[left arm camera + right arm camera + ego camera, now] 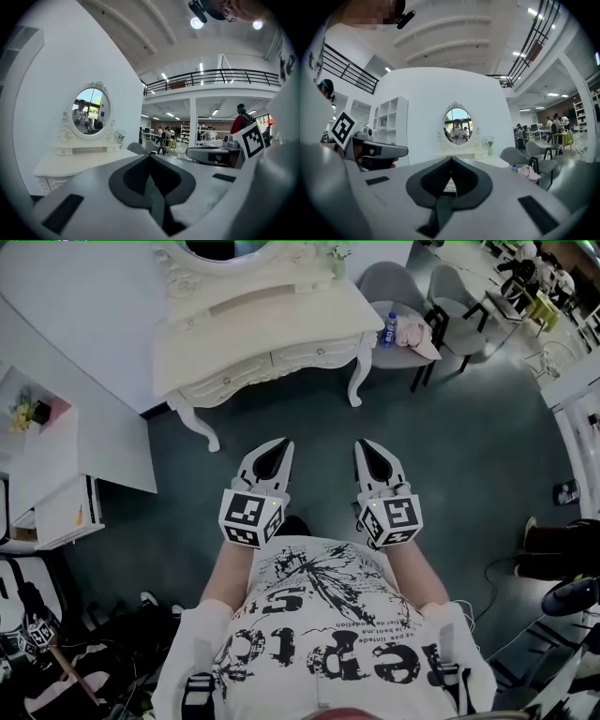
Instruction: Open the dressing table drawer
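Nothing's happening on the drawer yet. The table (272,320) stands a good step ahead of the person, against the white wall, and its drawers (314,354) run along the front edge, all shut as far as I can see. I can't make out the knobs from here.

The left gripper (280,443) and right gripper (362,443) are held out side by side at about waist height, pointing roughly at the table and well short of it. Both are closed, tips together, with nothing in them.

What I'd worry about:
- The jaws have to open before they reach a knob. Go in closed and they just poke the drawer front.
- The knobs look tiny and the front is curvy, so a sloppy pinch could slip off mid-pull.
- The table sits on thin legs and looks light. Yank hard and I'd guess the whole thing slides instead of the drawer, and the little vase (337,261) on top could tip.
- Pull off to one side and the drawer may bind.
- The chair (398,296) sits just beside the table's right end, so there's not much elbow room there.
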`<state>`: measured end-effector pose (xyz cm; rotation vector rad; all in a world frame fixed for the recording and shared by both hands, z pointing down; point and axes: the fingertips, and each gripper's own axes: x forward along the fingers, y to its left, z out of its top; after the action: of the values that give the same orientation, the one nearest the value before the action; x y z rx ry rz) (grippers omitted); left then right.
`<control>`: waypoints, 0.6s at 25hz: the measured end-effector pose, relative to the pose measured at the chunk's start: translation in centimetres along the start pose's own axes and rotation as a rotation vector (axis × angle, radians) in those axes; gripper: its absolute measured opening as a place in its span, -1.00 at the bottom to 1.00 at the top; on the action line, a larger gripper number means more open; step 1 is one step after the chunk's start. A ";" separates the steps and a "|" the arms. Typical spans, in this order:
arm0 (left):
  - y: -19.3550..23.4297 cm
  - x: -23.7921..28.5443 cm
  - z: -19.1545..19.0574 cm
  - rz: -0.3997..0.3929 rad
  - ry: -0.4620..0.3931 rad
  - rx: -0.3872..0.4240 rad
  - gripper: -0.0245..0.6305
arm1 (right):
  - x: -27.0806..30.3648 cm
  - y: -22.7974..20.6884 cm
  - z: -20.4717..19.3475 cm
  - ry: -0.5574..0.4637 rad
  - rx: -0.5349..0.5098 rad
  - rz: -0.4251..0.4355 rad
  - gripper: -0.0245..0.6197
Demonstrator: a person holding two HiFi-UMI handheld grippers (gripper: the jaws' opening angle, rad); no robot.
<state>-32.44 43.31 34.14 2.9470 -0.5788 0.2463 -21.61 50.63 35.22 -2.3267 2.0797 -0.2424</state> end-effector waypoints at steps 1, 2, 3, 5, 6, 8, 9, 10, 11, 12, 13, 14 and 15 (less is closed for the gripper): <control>-0.1 0.1 -0.2 0.000 0.005 -0.003 -0.88 | 0.0 -0.2 -0.2 0.007 0.000 -0.003 -0.87; -0.1 0.3 -0.4 0.000 0.011 -0.006 -0.88 | 0.1 -0.4 -0.5 0.015 0.001 -0.004 -0.87; -0.2 0.4 -0.7 -0.002 0.018 -0.010 -0.88 | 0.2 -0.6 -0.8 0.024 0.004 -0.006 -0.87; -0.1 0.9 -1.3 -0.007 0.036 -0.016 -0.88 | 0.5 -1.0 -1.5 0.040 0.017 -0.009 -0.87; 0.1 1.2 -1.6 -0.009 0.045 -0.018 -0.88 | 0.8 -1.2 -1.8 0.047 0.024 -0.010 -0.87; 0.5 2.0 -2.1 -0.009 0.056 -0.022 -0.88 | 1.4 -1.5 -2.3 0.059 0.033 -0.006 -0.87; 0.8 2.5 -2.2 -0.007 0.058 -0.024 -0.88 | 1.9 -1.7 -2.6 0.065 0.033 -0.004 -0.87; 1.2 3.0 -2.3 -0.005 0.060 -0.027 -0.88 | 2.4 -1.9 -2.8 0.070 0.031 -0.003 -0.87; 1.7 3.7 -2.4 -0.006 0.062 -0.028 -0.88 | 3.2 -2.2 -3.0 0.073 0.028 -0.003 -0.87; 2.3 4.4 -2.5 -0.010 0.065 -0.029 -0.88 | 4.1 -2.5 -3.1 0.075 0.026 -0.004 -0.87; 2.9 5.1 -2.6 -0.015 0.068 -0.029 -0.88 | 5.1 -2.8 -3.2 0.078 0.025 -0.006 -0.87; 3.7 5.9 -2.7 -0.021 0.072 -0.032 -0.88 | 6.2 -3.2 -3.3 0.081 0.026 -0.008 -0.87; 4.5 6.8 -2.8 -0.026 0.075 -0.036 -0.88 | 7.5 -3.5 -3.4 0.086 0.028 -0.010 -0.87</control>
<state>-28.34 37.13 38.58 2.8940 -0.5295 0.3383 -17.78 44.00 39.81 -2.3515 2.0881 -0.3763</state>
